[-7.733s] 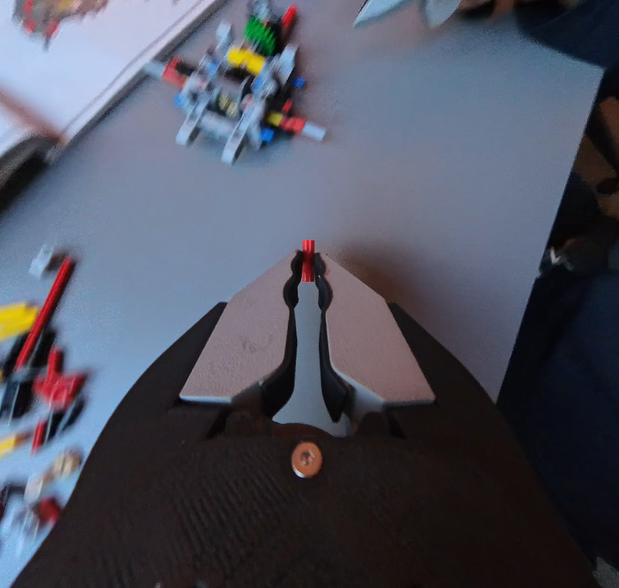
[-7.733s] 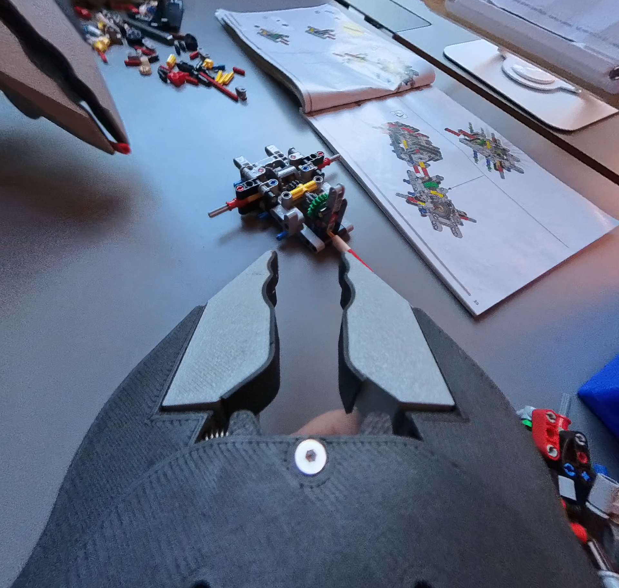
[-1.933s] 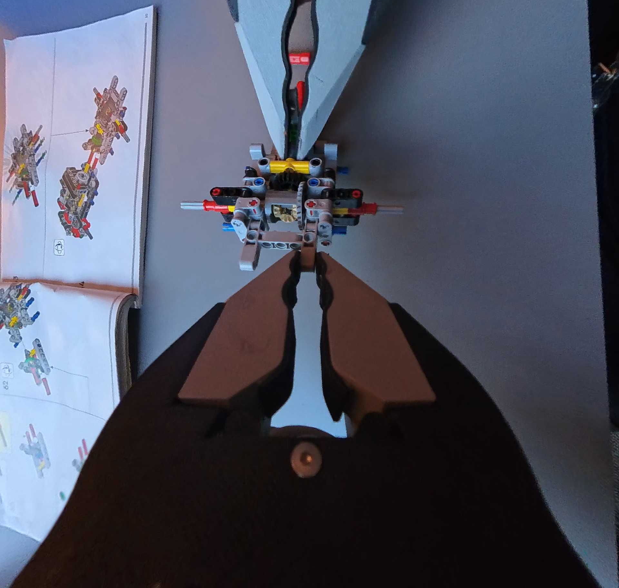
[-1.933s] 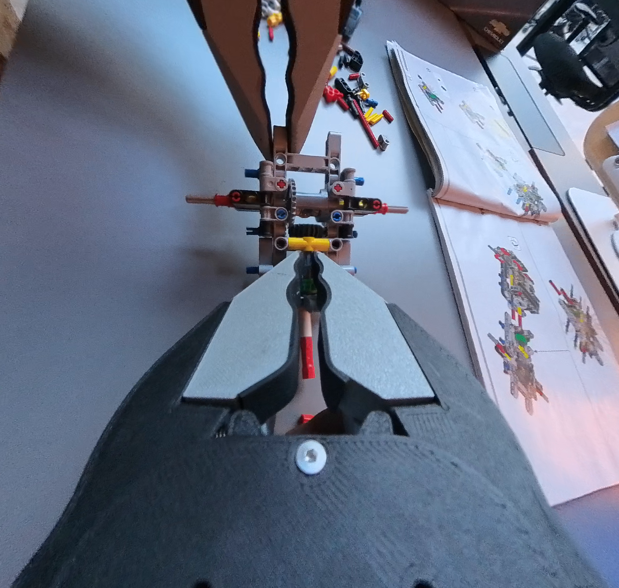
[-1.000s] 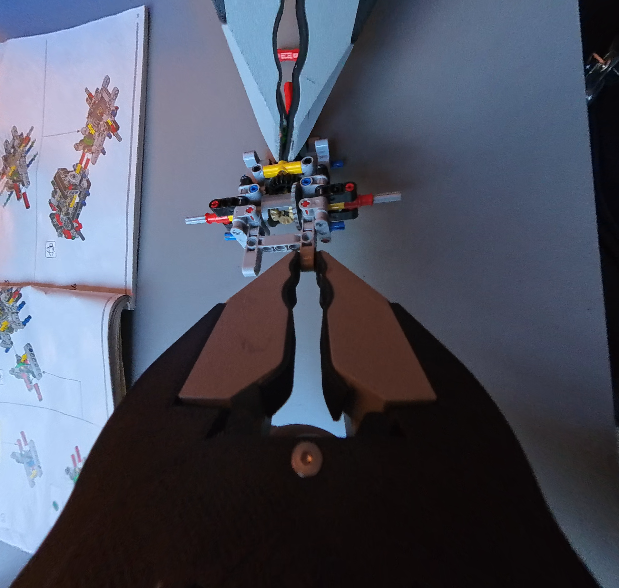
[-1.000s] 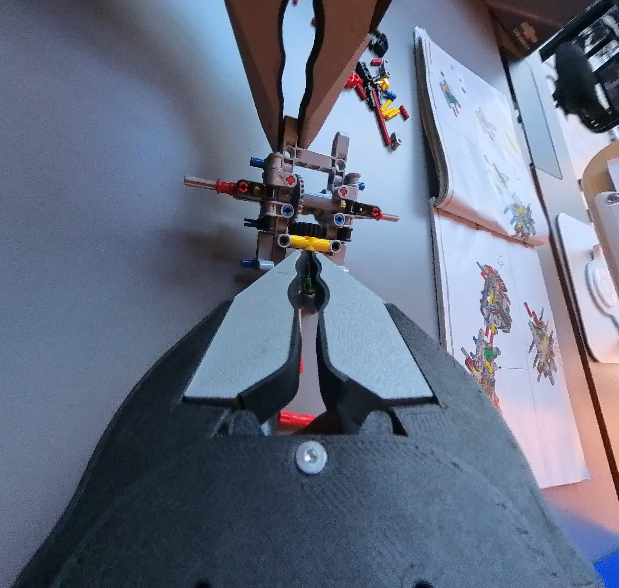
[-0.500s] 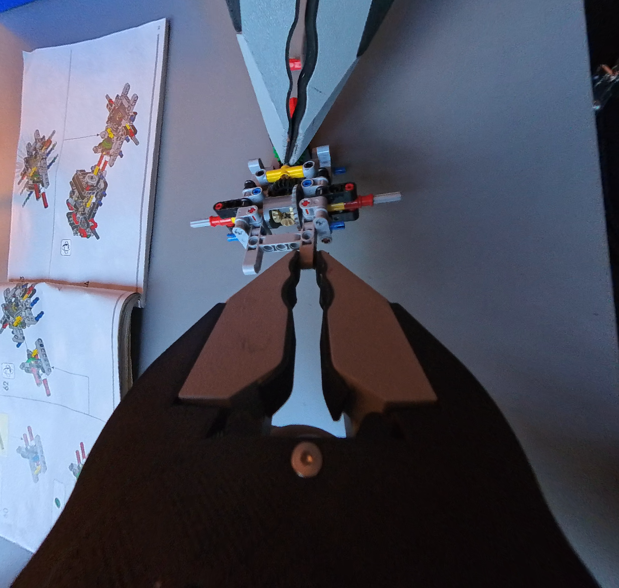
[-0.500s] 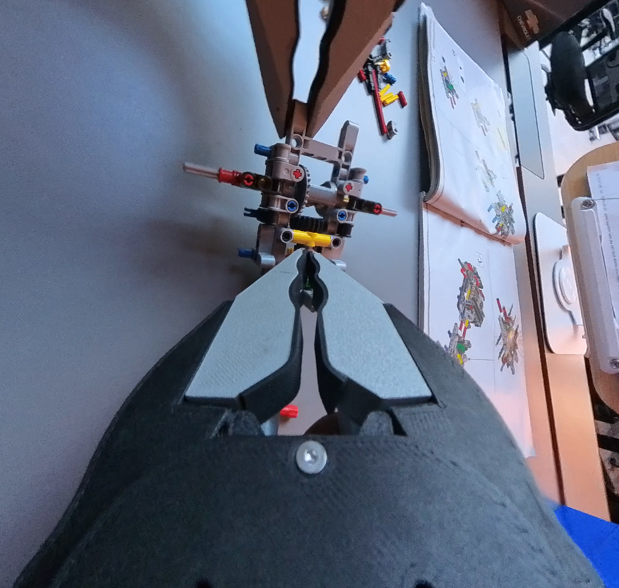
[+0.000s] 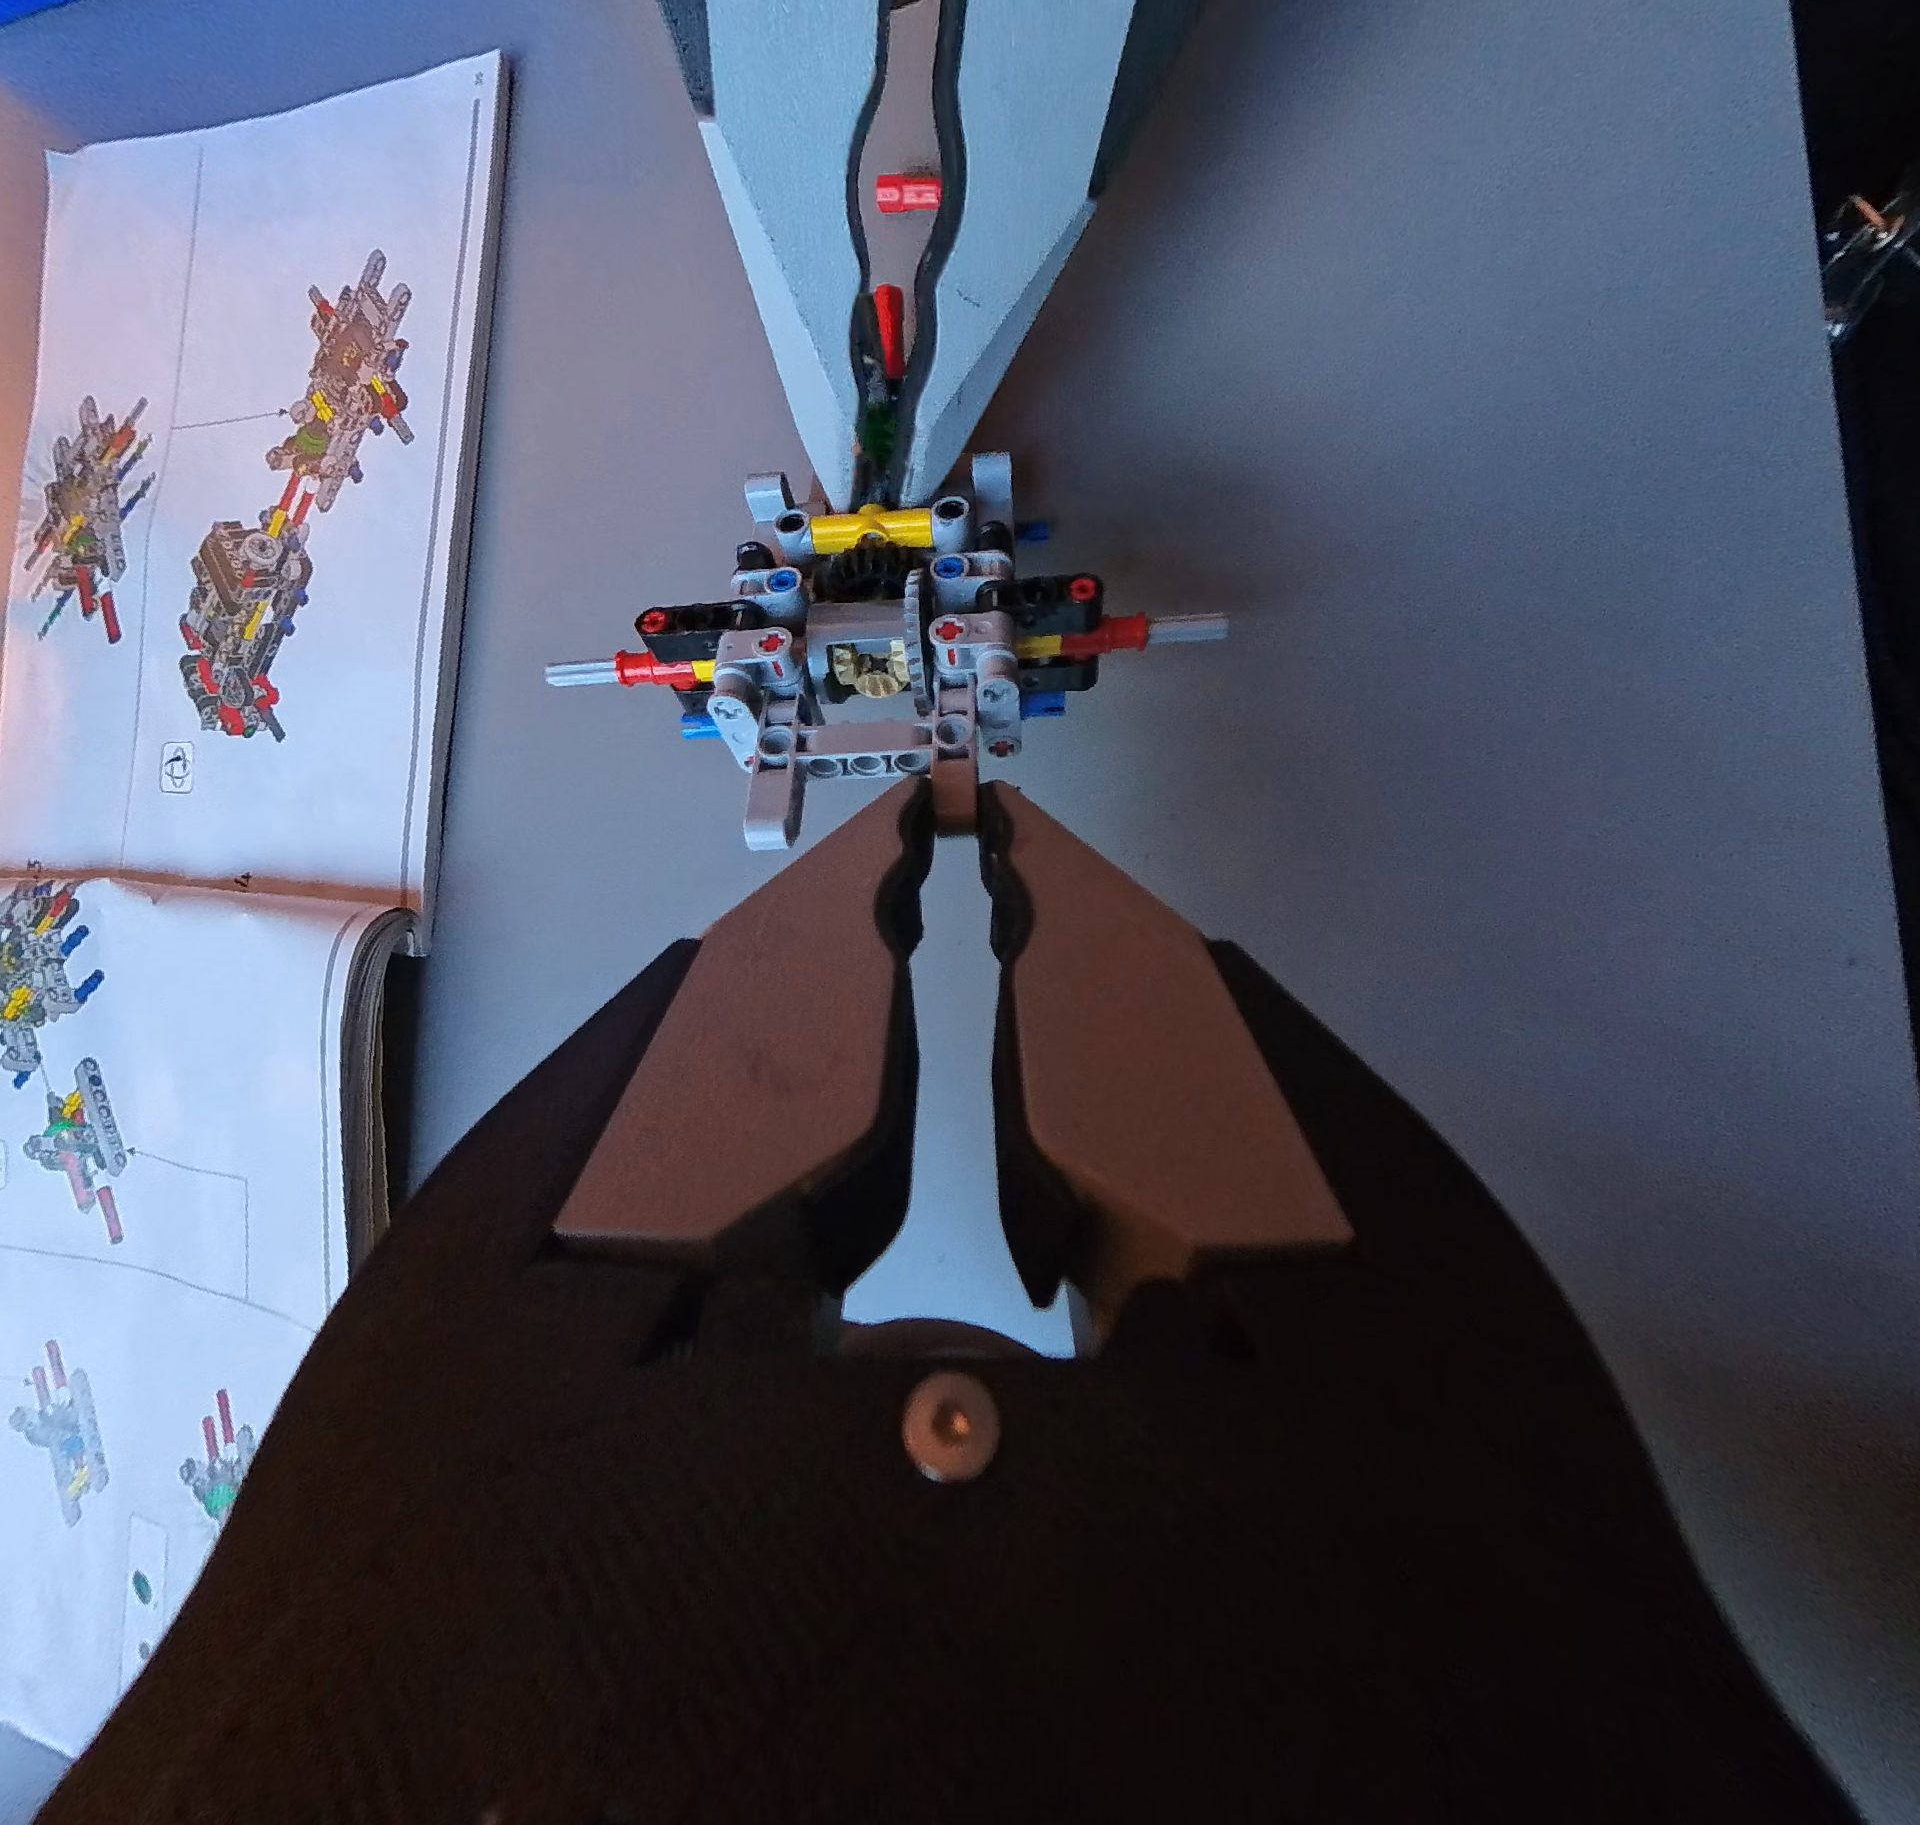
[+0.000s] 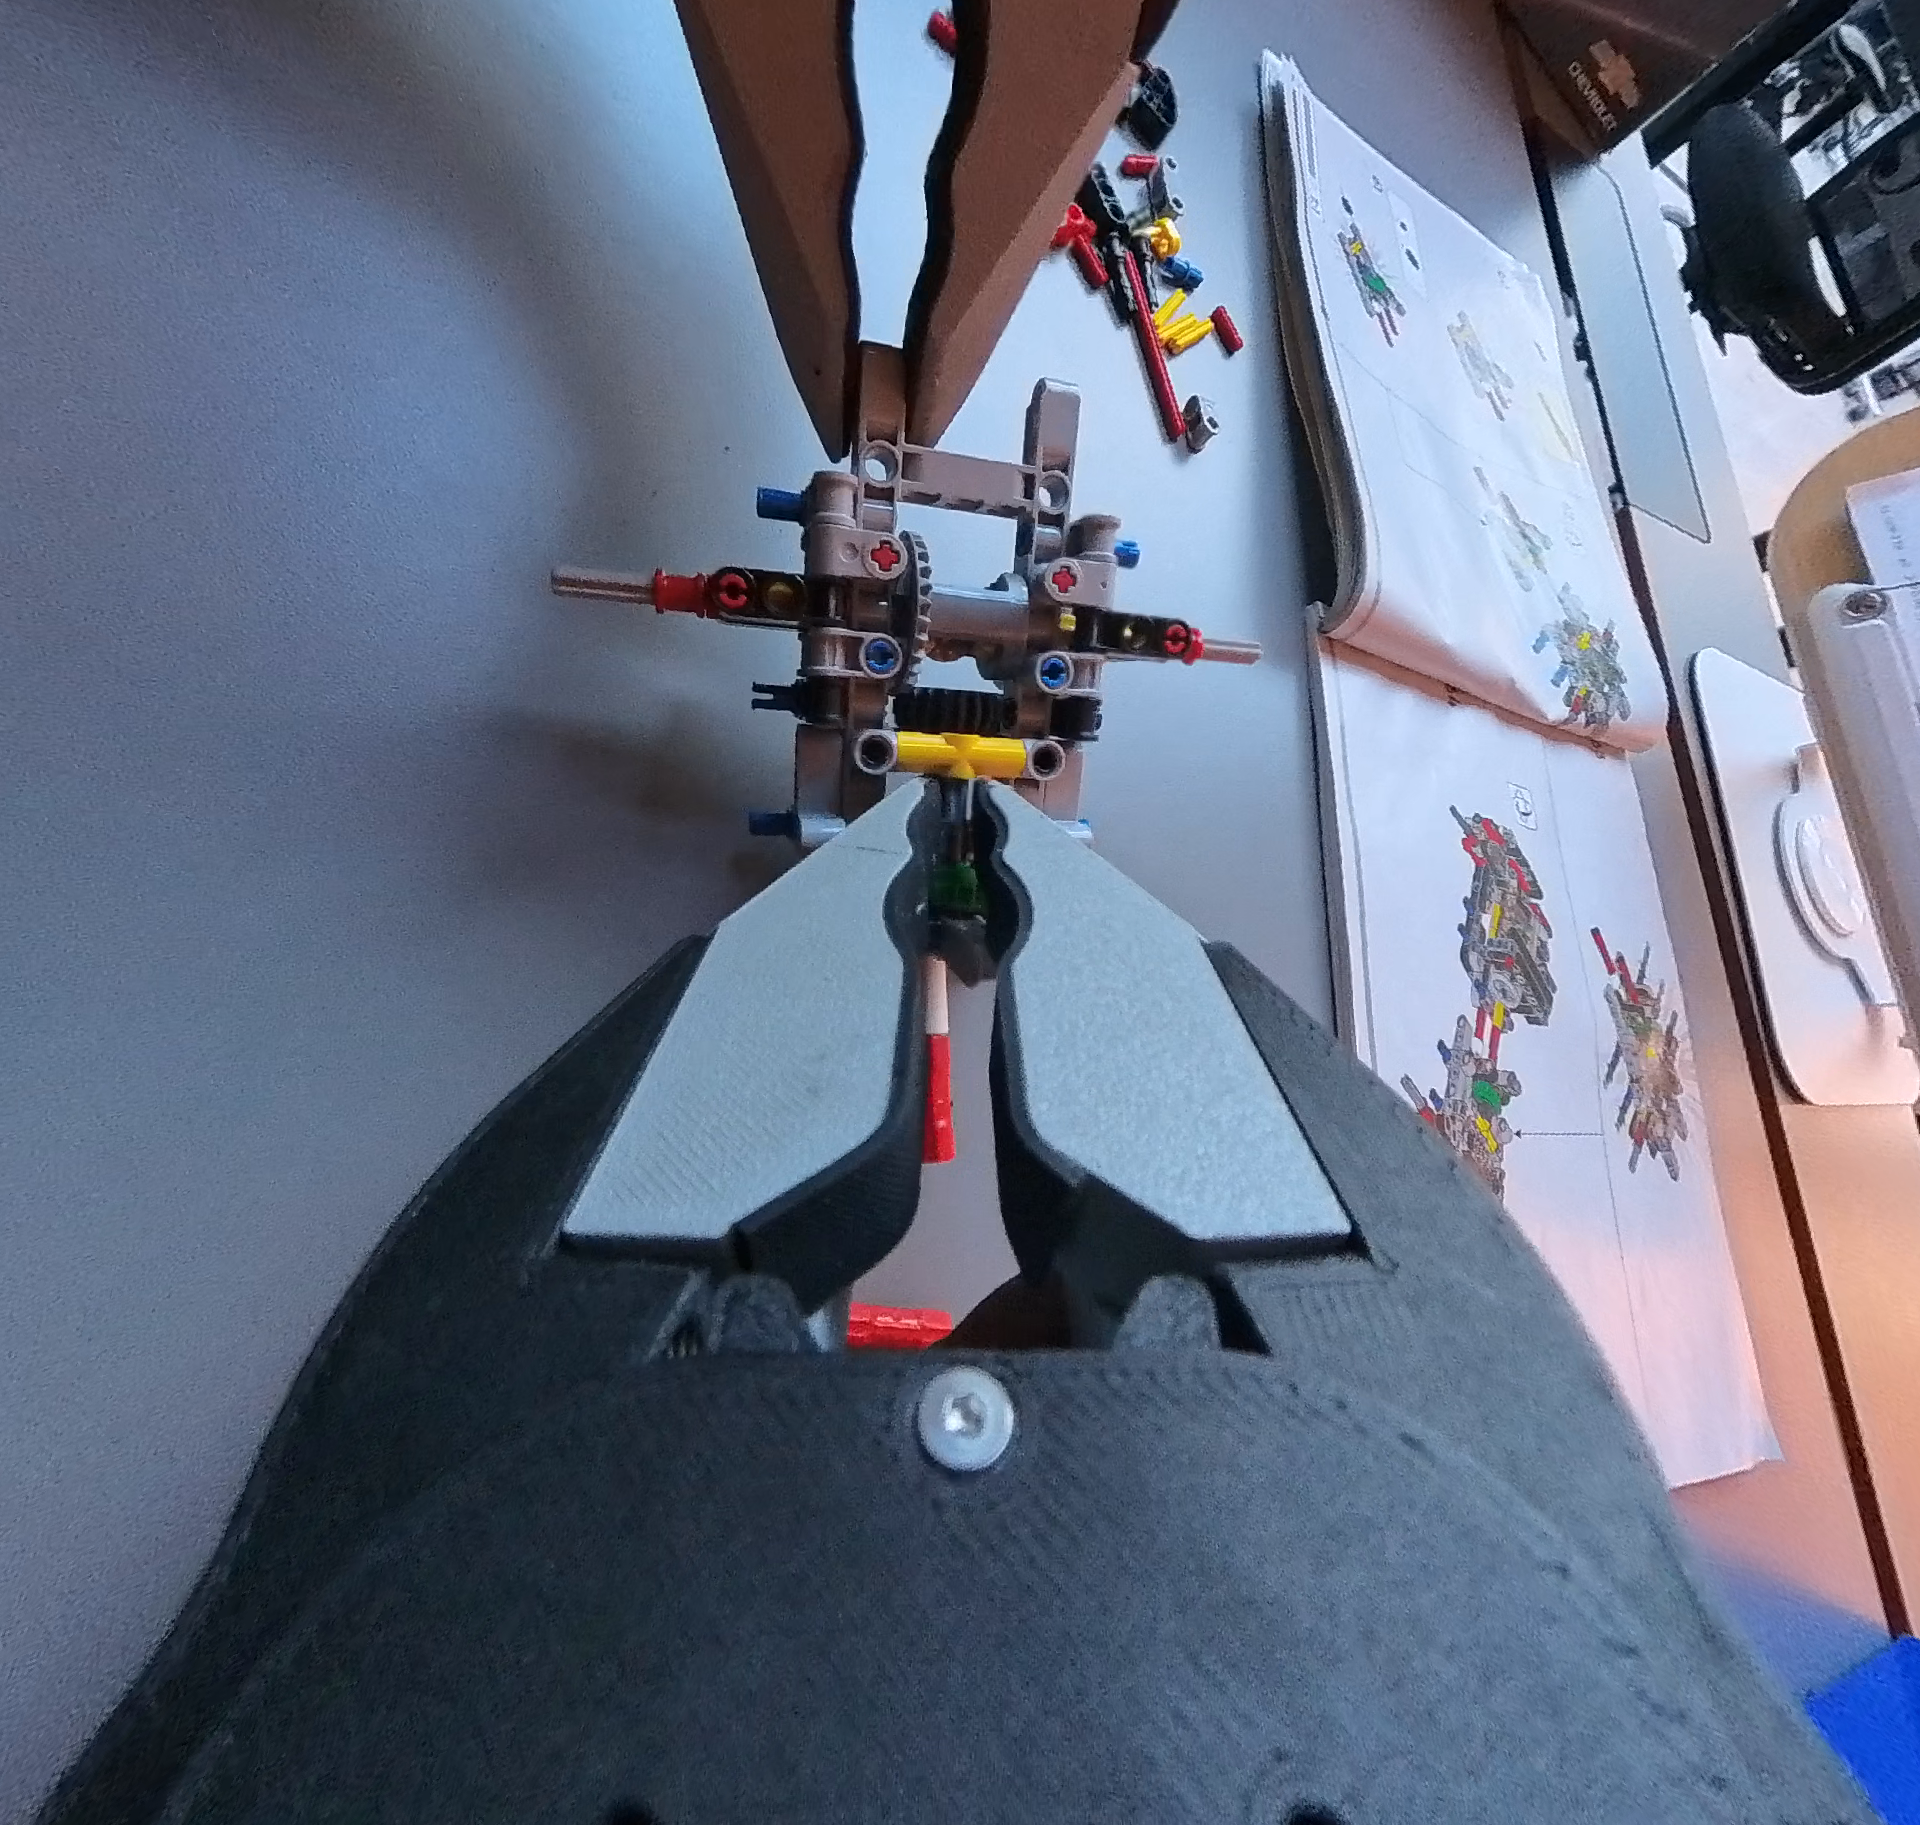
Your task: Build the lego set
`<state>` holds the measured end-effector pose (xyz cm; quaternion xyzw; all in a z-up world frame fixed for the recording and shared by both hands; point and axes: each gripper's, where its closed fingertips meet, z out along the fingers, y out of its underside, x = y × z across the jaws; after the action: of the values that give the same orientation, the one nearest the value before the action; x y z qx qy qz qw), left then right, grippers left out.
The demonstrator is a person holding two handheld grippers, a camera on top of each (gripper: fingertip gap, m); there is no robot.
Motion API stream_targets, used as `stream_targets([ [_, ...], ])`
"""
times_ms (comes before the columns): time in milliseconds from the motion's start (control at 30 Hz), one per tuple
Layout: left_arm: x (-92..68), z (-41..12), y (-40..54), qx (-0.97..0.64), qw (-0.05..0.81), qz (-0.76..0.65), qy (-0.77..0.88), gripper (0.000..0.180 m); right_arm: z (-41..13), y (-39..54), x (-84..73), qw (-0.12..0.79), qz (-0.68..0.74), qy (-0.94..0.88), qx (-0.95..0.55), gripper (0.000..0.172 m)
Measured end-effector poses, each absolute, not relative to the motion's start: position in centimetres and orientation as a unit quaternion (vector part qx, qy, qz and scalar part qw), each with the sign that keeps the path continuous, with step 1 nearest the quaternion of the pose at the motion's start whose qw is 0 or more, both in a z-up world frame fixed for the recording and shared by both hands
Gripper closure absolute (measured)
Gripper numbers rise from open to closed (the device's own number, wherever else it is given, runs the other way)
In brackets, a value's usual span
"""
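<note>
one brick model (image 9: 883, 648) at centre, raised between two grippers over a grey table (image 9: 1455, 528). one open instruction booklet (image 9: 239, 549) flat on the table to one side, two printed pages showing. one loose pile of small parts (image 10: 1143, 269) beyond the model in the right wrist view, too jumbled to count. one small red piece (image 9: 907, 193) lying on the table under the far gripper.

left gripper (image 9: 954, 807) pointing forward at the model, brown fingers (image 9: 831, 902) nearly together, pinching one grey beam end (image 9: 956, 788) that sticks out of the model's frame. right gripper (image 10: 958, 809) facing it from the opposite side, tips just under the yellow connector (image 10: 961, 755), grey fingers (image 10: 821, 944) pressed close around the model's shaft, with a green piece (image 10: 956, 887) and a dark bushing lodged in the notch between them. one tan axle with a red end (image 10: 938, 1079) trailing back between those fingers toward the gripper body.

two side axles, one each way, jutting from the model. exact contact of the right pads on the shaft hard to make out in shadow. booklet pages cut off at the frame edge. white stand and dark objects at the right edge only partly seen.
</note>
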<state>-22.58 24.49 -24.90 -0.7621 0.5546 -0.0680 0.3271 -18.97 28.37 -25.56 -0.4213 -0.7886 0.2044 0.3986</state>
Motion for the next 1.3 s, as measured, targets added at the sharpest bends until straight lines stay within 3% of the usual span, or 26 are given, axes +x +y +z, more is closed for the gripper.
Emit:
stream_targets([
  [1300,-22.8,-24.9,24.4,-0.775,0.341,-0.073,0.526,0.174,-25.8,28.6,-19.1,0.407,0.106,-0.814,-0.4,0.172],
])
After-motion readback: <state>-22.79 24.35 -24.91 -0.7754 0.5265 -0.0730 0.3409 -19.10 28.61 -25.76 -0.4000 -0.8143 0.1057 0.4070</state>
